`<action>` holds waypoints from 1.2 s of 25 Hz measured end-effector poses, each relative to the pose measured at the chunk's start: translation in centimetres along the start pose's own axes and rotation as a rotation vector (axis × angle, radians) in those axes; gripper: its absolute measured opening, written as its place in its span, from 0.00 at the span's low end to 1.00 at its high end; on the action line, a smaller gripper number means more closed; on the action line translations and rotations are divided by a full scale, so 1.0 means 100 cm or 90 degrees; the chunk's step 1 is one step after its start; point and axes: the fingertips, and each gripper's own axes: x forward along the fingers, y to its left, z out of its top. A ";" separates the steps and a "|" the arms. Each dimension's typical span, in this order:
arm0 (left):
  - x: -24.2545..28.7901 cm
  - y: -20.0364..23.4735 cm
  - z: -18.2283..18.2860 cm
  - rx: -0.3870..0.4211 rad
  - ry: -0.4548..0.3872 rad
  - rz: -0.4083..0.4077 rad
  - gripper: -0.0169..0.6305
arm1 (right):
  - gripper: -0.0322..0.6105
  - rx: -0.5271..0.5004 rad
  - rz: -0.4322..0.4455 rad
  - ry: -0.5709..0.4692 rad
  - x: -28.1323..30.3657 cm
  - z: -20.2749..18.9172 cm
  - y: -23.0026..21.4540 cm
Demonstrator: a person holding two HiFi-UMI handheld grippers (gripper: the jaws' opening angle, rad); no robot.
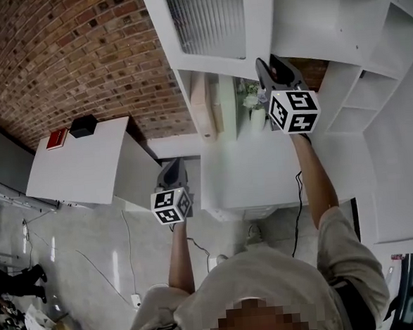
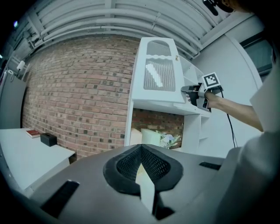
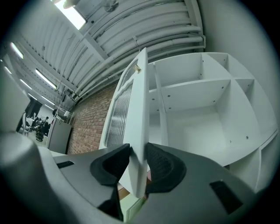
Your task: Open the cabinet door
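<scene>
The white cabinet door with a ribbed glass pane stands swung out from the upper cabinet. In the right gripper view I see the door edge-on. My right gripper is shut on the door's lower edge, one pad pressed against each face. From the head view the right gripper reaches up under the door's corner. The left gripper view shows the door and the right gripper at its bottom corner. My left gripper hangs lower left, away from the cabinet. That left gripper has its tips together and holds nothing.
Open white shelves lie right of the door. Flowers stand in the niche below, above a white counter. A white table at left carries a red book and a black box. A brick wall is behind.
</scene>
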 end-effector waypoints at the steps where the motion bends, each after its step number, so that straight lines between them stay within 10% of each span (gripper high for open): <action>1: -0.005 0.002 -0.001 -0.001 0.002 -0.002 0.07 | 0.26 0.000 -0.003 0.001 -0.004 0.001 0.005; 30: -0.116 0.033 -0.004 -0.003 -0.028 -0.059 0.07 | 0.19 -0.035 -0.011 0.023 -0.075 0.029 0.137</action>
